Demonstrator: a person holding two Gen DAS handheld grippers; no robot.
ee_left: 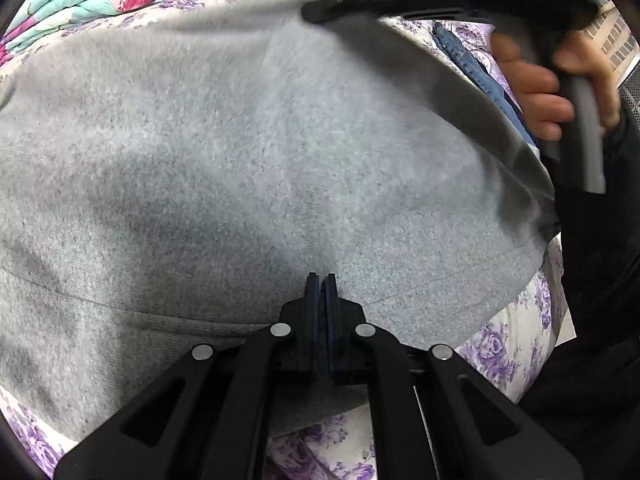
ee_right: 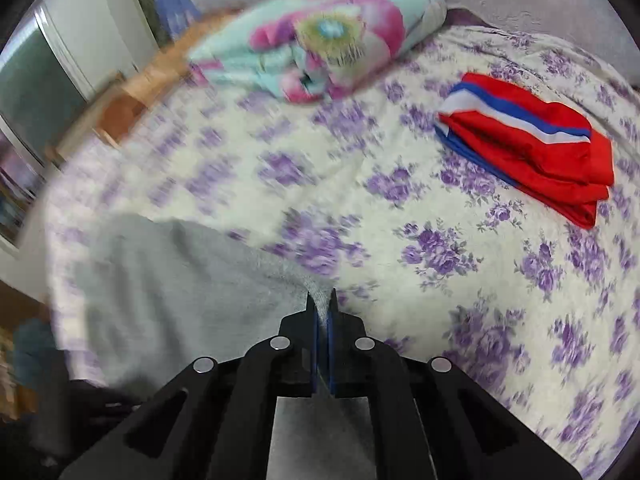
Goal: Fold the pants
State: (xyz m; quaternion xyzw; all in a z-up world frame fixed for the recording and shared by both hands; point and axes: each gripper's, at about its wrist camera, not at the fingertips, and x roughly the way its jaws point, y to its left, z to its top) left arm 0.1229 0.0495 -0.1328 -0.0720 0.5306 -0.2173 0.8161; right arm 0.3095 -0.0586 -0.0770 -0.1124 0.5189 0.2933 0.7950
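Observation:
Grey pants (ee_left: 240, 152) fill most of the left wrist view, spread over a bed with a purple-flowered sheet (ee_left: 508, 344). My left gripper (ee_left: 321, 280) is shut on the near hem of the pants, and grey cloth shows under its jaws. The right gripper (ee_left: 316, 14), held by a hand (ee_left: 548, 92), pinches the far edge of the cloth and lifts it. In the right wrist view my right gripper (ee_right: 321, 300) is shut on a corner of the grey pants (ee_right: 168, 300), which trail away to the left.
A folded red, white and blue garment (ee_right: 532, 140) lies on the flowered sheet (ee_right: 460, 260) at the right. A flowered quilt (ee_right: 320, 36) sits at the head of the bed, near a wooden frame (ee_right: 120, 108). Blue jeans (ee_left: 476, 68) lie beside the hand.

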